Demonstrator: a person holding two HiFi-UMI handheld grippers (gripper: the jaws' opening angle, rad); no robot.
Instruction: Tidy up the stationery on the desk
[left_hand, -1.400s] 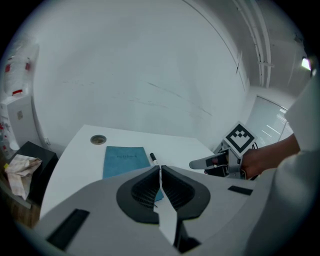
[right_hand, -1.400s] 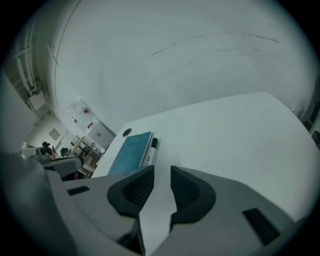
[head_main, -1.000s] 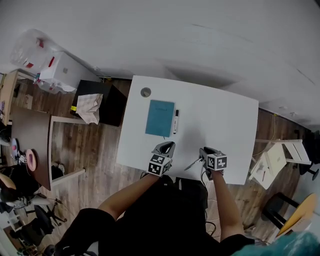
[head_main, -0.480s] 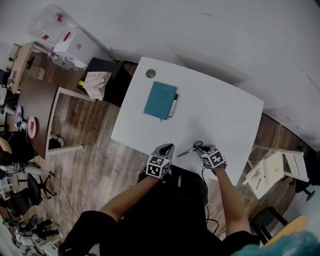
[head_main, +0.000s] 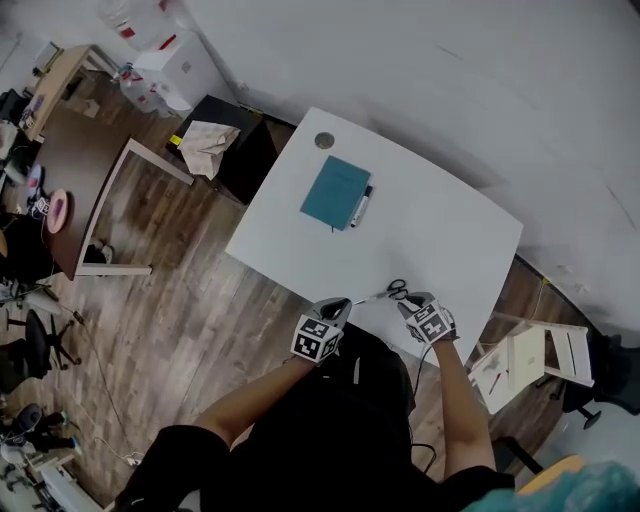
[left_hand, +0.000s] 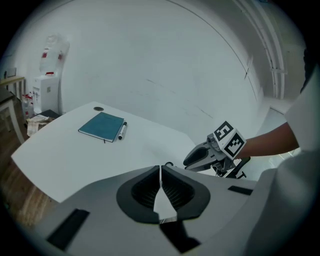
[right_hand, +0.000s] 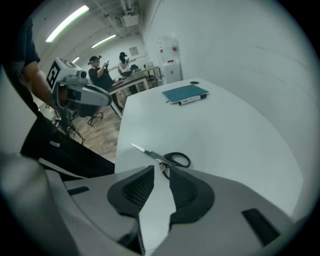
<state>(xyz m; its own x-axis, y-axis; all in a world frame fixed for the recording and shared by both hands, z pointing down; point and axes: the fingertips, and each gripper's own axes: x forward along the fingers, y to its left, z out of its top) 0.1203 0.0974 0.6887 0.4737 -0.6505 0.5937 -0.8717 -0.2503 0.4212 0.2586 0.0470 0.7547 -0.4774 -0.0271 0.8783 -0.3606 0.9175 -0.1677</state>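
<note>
I see the scissors lying flat at the near edge of the desk. Their long axis runs along that edge, blades pointing left. The black handles sit just ahead of my right gripper, whose jaws are narrowly apart and hold nothing. My left gripper, jaws together and empty, is near the blade tip. A teal notebook and marker lie far left.

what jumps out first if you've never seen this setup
A white desk with little on it: a teal notebook with a marker alongside, near its far-left corner. At the near edge, black-handled scissors lie at the tips of the right gripper, its jaws slightly apart; the left gripper, shut and empty, is beside it.
</note>
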